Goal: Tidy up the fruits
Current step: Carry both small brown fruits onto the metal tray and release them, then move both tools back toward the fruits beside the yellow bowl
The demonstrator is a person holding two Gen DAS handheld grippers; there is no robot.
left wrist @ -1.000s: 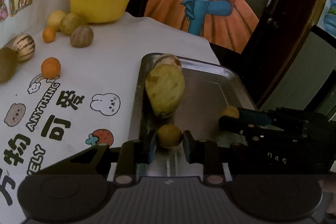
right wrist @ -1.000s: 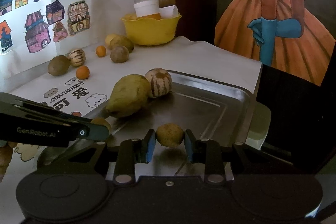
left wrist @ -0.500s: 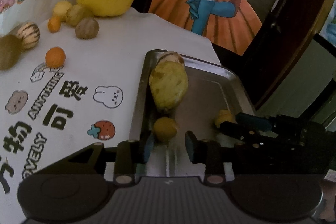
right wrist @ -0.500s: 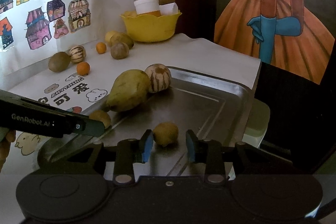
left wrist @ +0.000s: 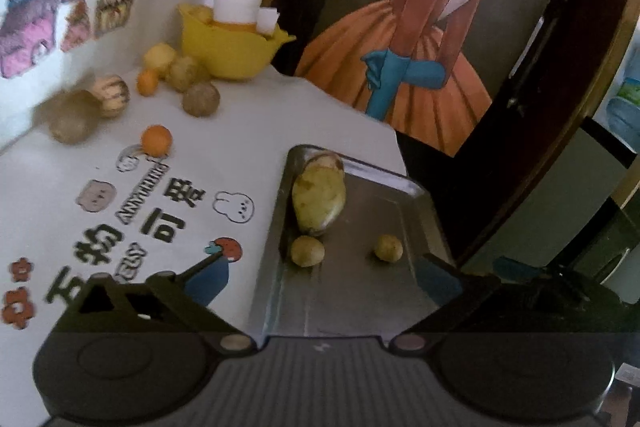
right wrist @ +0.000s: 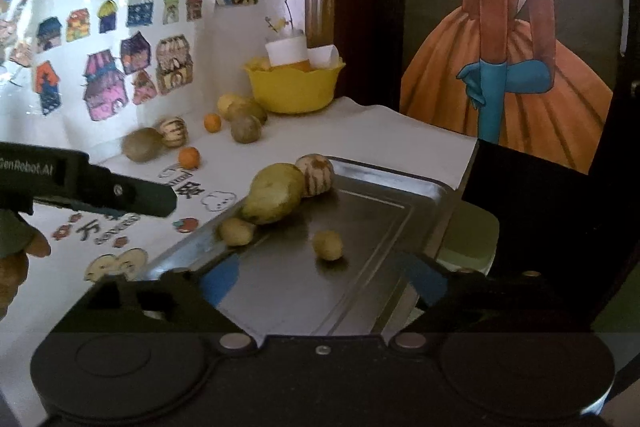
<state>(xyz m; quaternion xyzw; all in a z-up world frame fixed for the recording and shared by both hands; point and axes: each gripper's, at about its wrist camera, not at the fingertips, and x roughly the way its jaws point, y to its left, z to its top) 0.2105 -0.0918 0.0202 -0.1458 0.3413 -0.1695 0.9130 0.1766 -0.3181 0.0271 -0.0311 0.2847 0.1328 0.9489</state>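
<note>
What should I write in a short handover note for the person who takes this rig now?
Left tool: jaws opening, nothing between them.
Right tool: jaws opening, nothing between them.
On the metal tray: pear, striped fruit, two small brown fruits.
Left on the tablecloth: two oranges, one more striped fruit and several brownish and yellow fruits near the yellow bowl.
Next: probably bring those to the tray.
</note>
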